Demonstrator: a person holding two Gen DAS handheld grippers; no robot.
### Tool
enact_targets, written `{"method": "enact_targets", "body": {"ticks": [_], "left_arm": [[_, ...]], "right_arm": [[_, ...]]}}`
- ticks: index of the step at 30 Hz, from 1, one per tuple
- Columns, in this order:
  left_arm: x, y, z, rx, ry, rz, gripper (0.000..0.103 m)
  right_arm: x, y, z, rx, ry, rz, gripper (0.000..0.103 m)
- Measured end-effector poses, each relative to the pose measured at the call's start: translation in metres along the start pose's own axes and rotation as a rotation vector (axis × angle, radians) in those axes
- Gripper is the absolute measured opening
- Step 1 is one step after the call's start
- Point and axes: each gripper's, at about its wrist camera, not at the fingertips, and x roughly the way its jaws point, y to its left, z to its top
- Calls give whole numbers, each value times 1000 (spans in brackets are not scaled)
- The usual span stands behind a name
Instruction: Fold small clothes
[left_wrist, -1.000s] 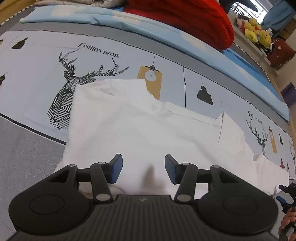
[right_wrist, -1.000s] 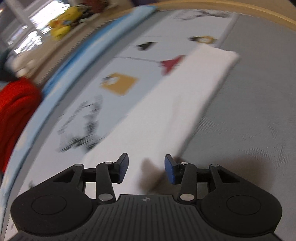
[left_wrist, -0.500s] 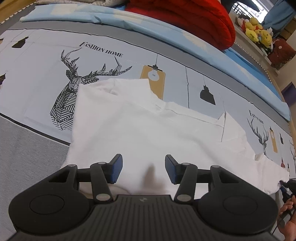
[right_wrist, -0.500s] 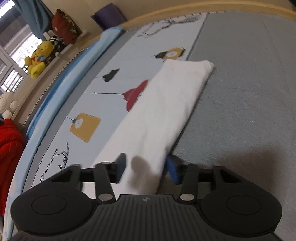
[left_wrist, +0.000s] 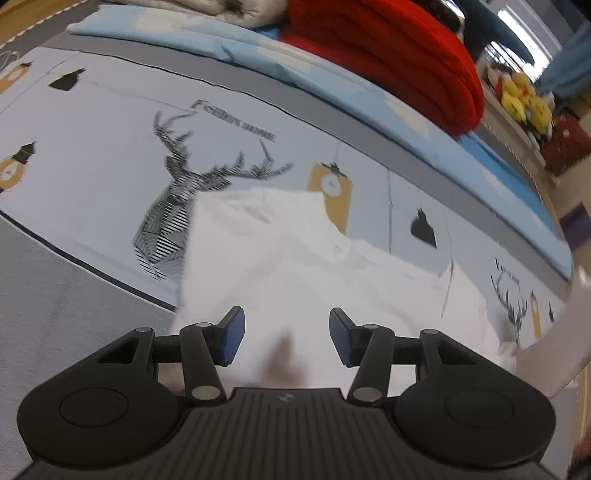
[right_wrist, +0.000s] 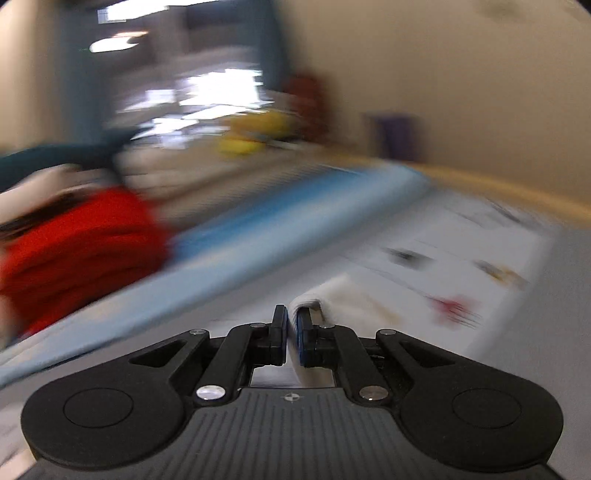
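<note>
The white garment (left_wrist: 332, 273) is plain, lightly creased cloth lying spread and mostly flat on the printed bed cover (left_wrist: 110, 177), directly ahead of and beneath the left gripper (left_wrist: 287, 336), extending past both of its fingers. At the far right of the left wrist view, one end of it rises off the cover in a blurred strip. In the right wrist view, a folded edge of the same cloth sits pinched between the nearly closed fingers of the right gripper (right_wrist: 291, 334), the rest trailing down to the right.

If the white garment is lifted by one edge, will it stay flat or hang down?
Probably it hangs: the white garment lies soft and creased on the bed. The edge in the right gripper is already bending over its pad. It looks thin, so likely light and easily dragged.
</note>
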Motion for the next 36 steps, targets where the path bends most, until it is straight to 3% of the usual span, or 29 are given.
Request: {"method": "enact_targets", "body": {"ticks": [3,4,6,8,9,13,16,24,28,33,35,36], "left_arm": [[-6,16,8,-50,-18,11,56],[-7,21,11,-65,-23,14,56],[-9,31,16,-95,-31,22,56],[-11,41,20,-122,-35,26,56],[-12,45,21,-133,-38,28,56],[-15,54,27,-146,-54,47,56],[-9,51,26,-142,-49,50,56],[26,13,2,-76,93,-90,54],[29,-6,-8,23,119,-130,54],[33,-28,-20,103,155,-227,54],[35,-31,-22,79,161,-262,54],[34,-31,-22,63,157,-285,54]], "right_arm": [[-36,90,-18,-131,29,262,5],[-45,114,-31,-145,81,346,8],[-51,149,-58,-168,257,489,8],[-51,169,-90,-149,454,583,12],[-52,174,-100,-158,510,594,12],[-43,163,-112,-150,541,481,26],[-21,133,-108,-33,560,338,26],[18,57,-112,207,668,80,30],[27,43,-123,267,714,51,38],[42,53,-140,297,812,131,39],[45,60,-144,266,805,101,31],[44,62,-145,248,793,84,17]]}}
